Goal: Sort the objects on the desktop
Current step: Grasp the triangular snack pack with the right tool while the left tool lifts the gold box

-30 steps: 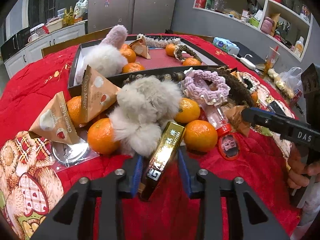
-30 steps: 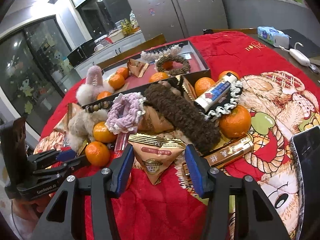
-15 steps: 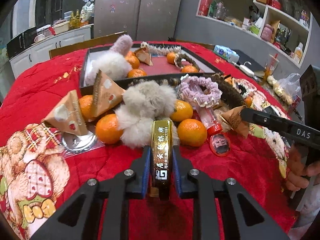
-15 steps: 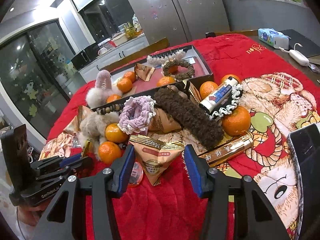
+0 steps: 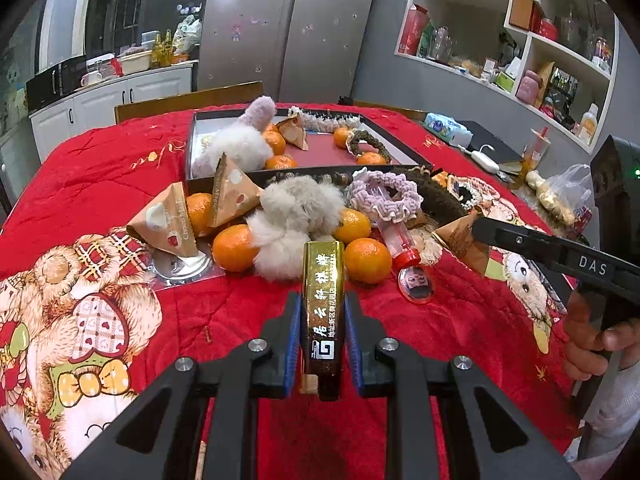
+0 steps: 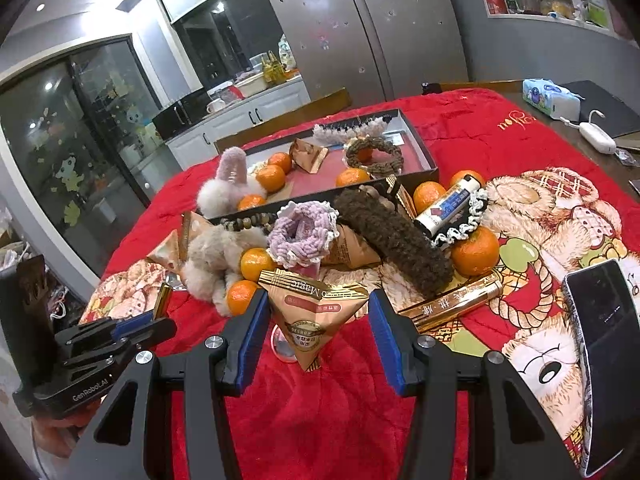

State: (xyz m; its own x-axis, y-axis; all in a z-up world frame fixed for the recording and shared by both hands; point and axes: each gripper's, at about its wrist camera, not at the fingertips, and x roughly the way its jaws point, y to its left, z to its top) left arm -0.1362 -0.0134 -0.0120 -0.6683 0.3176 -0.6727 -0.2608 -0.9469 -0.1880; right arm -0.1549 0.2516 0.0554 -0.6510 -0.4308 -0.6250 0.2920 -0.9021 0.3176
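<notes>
- Left gripper (image 5: 322,342) tilts down over the red cloth (image 5: 120,168), jaws clamped tight on the gold bar (image 5: 324,300), which sits lifted at the near edge of the pile.
- Right gripper (image 6: 316,334) has its jaws partway open around the snack pack (image 6: 314,312); can't tell if the pads actually touch it.
- The bar's near end is hidden between the pads.
- Only the right view shows a second gold bar (image 6: 452,304) and a phone (image 6: 600,344) at the right.

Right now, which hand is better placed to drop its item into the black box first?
Left, probably: its jaws grip the gold bar pointing at the box. The right's snack packet looks loosely held.
</notes>
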